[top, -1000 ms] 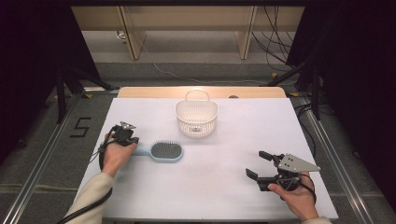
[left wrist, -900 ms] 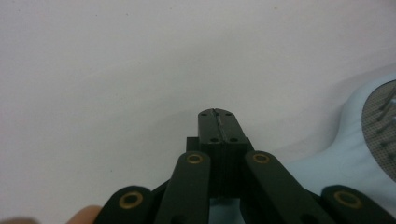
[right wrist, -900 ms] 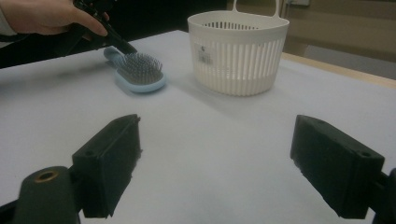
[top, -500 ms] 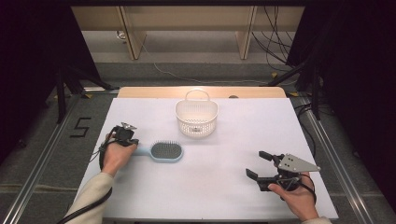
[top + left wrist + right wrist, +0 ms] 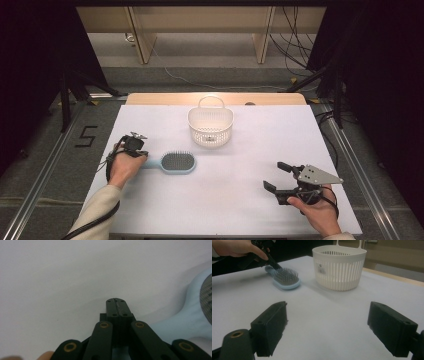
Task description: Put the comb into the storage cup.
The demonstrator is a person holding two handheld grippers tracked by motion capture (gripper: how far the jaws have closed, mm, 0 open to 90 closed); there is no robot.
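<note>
A light blue hairbrush [image 5: 177, 162] lies bristles up on the white table [image 5: 240, 210], left of the middle. My left gripper [image 5: 141, 158] points down at the brush's handle. In the left gripper view its jaws [image 5: 116, 300] are pressed flat together with nothing between them, and the blue hairbrush [image 5: 197, 312] runs off to the right behind them. The right gripper view shows that left gripper [image 5: 277, 266] with its tip at the handle end of the hairbrush [image 5: 285, 277]. My right gripper [image 5: 275, 176] rests open near the front right, pointing left, with its jaws [image 5: 328, 310] wide apart and empty.
A white slotted basket [image 5: 210, 125] with a loop handle stands upright behind the brush, near the table's far middle; the right gripper view has this basket [image 5: 339, 267] beyond my open jaws. Dark floor and metal rails surround the table.
</note>
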